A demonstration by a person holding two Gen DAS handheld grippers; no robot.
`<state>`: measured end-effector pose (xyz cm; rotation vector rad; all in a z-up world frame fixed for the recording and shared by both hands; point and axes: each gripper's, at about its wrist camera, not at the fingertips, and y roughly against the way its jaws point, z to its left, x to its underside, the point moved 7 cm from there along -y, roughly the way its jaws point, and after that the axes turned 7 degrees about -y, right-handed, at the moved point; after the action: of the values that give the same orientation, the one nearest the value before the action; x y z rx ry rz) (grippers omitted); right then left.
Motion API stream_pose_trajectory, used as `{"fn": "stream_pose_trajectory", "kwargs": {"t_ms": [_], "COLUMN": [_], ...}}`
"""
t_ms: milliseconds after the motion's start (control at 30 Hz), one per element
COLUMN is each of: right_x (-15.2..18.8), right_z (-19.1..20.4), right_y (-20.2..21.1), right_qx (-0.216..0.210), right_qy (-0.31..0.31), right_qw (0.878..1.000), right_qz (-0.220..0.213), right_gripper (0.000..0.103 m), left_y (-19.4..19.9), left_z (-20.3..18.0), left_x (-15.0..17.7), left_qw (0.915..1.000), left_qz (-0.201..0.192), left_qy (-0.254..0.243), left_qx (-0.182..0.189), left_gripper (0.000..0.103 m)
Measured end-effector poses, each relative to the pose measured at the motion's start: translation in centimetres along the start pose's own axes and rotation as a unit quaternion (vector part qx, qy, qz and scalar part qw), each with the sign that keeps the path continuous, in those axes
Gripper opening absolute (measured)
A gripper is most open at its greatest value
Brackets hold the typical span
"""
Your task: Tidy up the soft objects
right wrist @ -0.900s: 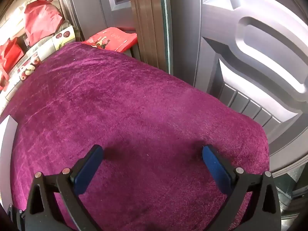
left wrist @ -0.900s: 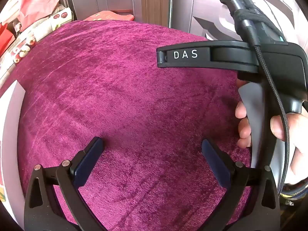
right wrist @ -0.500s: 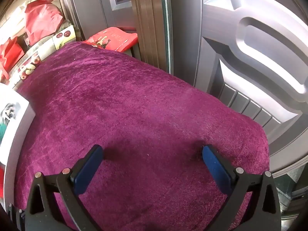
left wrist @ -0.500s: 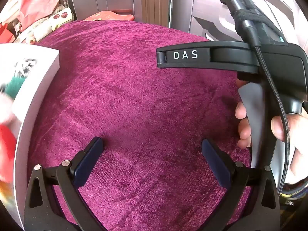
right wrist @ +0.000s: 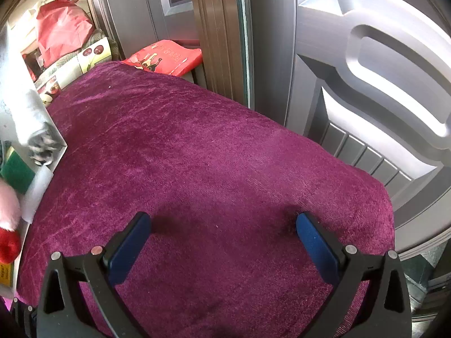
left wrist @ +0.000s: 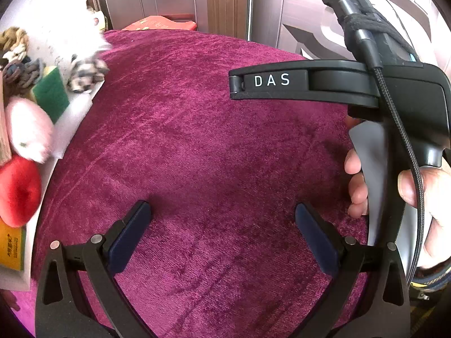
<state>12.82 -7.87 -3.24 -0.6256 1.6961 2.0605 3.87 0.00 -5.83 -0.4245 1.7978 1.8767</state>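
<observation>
A white box [left wrist: 73, 118] leans in at the left edge over the purple velvet cloth [left wrist: 211, 146]. It holds soft things: a red ball [left wrist: 17, 191], a pink plush [left wrist: 28, 129], a green sponge [left wrist: 50, 95], a black-and-white rope knot [left wrist: 84, 73] and a brown rope toy [left wrist: 15, 45]. My left gripper [left wrist: 222, 225] hangs open above bare cloth, right of the box. My right gripper [right wrist: 222, 233] is open too, with nothing between its pads. In the right wrist view the box [right wrist: 36, 194], sponge [right wrist: 17, 173], plush [right wrist: 8, 208] and ball [right wrist: 8, 245] show at the left edge.
A hand [left wrist: 422, 186] holds the black handle [left wrist: 394, 98] of the other gripper at the right of the left wrist view. Grey panelled doors [right wrist: 366, 70] stand behind the cloth. Red bags [right wrist: 62, 25] and a red packet [right wrist: 166, 56] lie at the far end.
The white box with the soft things has come in from the left and tipped up, showing more of its contents. Both grippers have stayed still and open.
</observation>
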Motion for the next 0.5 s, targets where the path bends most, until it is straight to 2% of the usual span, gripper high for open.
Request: {"fn": "stream_pose_trajectory", "kwargs": {"t_ms": [500], "right_x": [-0.01], "right_z": [0.02], "right_y": [0.11], "right_qx": [-0.002], "right_qy": [-0.001], "right_qw": [1.000], "right_qz": [0.001], "right_gripper": [0.103], "left_y": [0.00], "left_z": [0.03], "left_x": [0.00], "left_qw": [1.0000], "left_qz": [0.000], "left_qy": [0.000], "left_qx": [0.000], "left_gripper": [0.103]}}
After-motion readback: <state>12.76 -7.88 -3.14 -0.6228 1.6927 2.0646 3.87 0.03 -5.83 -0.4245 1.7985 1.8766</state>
